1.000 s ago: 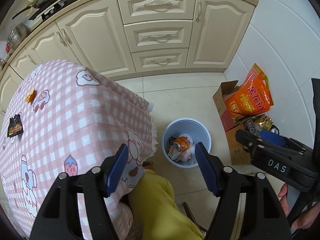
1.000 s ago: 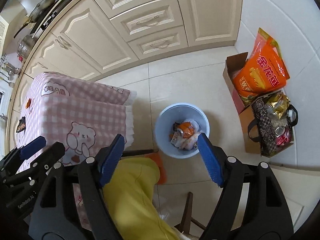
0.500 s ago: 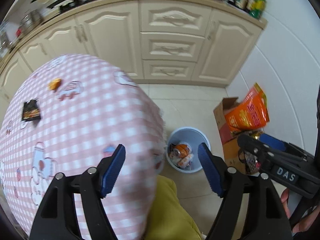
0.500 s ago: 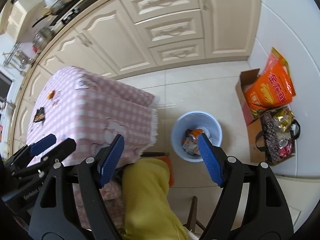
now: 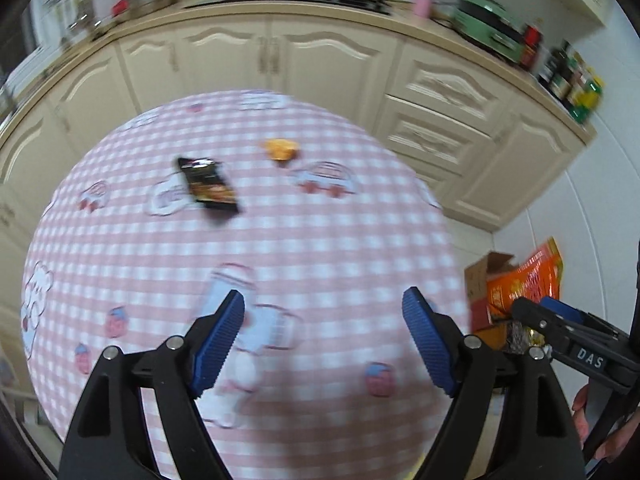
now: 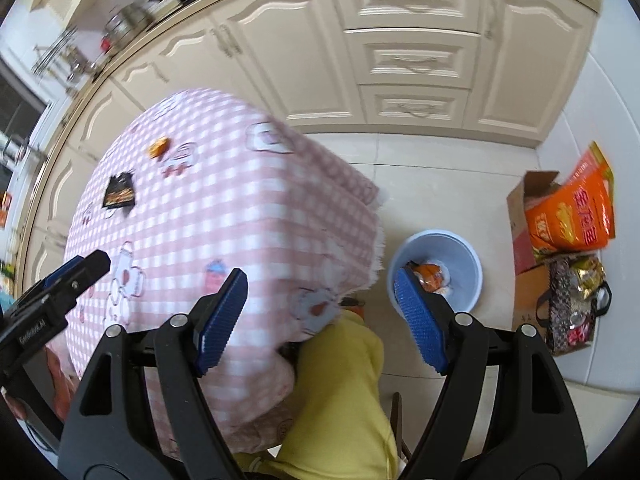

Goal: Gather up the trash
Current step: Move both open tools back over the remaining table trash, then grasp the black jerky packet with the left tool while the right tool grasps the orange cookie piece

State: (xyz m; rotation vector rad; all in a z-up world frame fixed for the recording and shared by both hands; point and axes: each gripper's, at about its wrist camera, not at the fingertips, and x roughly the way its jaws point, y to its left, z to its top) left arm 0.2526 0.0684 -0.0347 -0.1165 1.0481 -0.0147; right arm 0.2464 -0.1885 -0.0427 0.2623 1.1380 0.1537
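**Both claws empty above the table**

Left wrist: the left gripper (image 5: pixel 323 338) is spreading wider, nothing between its jaws, hanging over the tablecloth (image 5: pixel 320 248); a black wrapper (image 5: pixel 208 185) and an orange scrap (image 5: pixel 281 149) are lying ahead.

Right wrist: the right gripper (image 6: pixel 320 318) is standing spread and empty; the bin (image 6: pixel 466 254) is sitting on the floor beside the table, trash inside.

Pink-and-white checked tablecloth (image 5: pixel 320 240), pale blue bin (image 6: pixel 472 264), cream cabinets (image 6: pixel 412 52).
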